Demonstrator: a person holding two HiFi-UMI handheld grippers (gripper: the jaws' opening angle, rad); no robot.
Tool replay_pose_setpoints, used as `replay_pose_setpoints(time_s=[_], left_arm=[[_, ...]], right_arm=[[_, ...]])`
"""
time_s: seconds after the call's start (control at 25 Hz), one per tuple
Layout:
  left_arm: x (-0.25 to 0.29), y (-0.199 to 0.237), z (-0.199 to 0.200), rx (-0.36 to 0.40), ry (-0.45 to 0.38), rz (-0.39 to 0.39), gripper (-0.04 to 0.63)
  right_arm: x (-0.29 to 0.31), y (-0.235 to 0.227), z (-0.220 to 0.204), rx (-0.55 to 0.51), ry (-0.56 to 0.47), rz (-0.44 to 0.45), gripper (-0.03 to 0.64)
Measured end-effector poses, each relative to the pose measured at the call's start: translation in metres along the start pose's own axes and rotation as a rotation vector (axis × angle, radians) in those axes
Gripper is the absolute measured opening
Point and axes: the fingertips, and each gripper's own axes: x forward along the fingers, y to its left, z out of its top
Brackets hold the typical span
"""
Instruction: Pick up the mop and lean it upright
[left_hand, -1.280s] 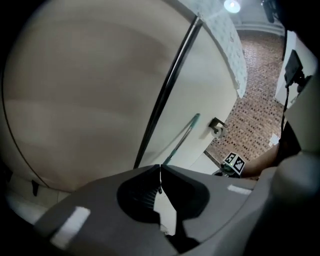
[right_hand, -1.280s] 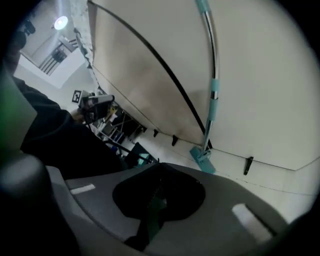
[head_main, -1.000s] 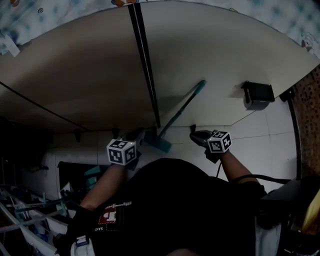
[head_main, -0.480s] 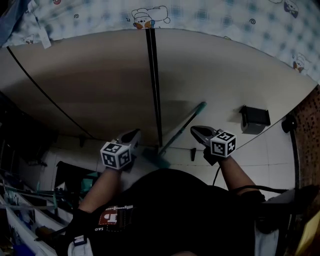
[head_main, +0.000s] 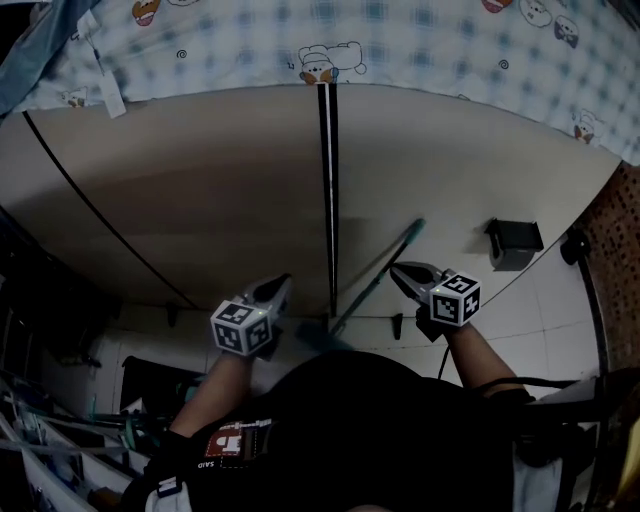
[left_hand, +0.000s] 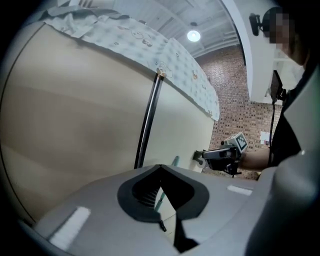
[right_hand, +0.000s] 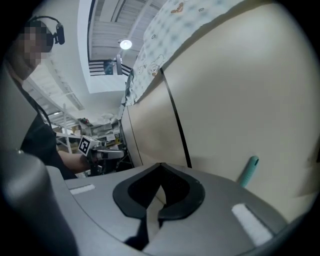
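Mop (head_main: 378, 278) leans on the beige wall (head_main: 200, 200), teal handle end up, between the grippers and nearer the right one. It looks light, long and stiff, so mid-handle is likely the steadiest hold. Left gripper (head_main: 282, 284) and right gripper (head_main: 397, 269) are both closed, holding nothing.

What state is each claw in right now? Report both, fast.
Left claw: closed, holding nothing.
Right claw: closed, holding nothing.
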Motion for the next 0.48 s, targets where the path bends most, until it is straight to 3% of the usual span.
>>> replay_pose_setpoints(time_s=[0.48], left_arm=[[-0.031,0.042,0.012,0.039,0.018,-0.106,0.002]], right_arm=[[0.041,0.043,0.005,0.002,-0.03,-0.083,0.012]])
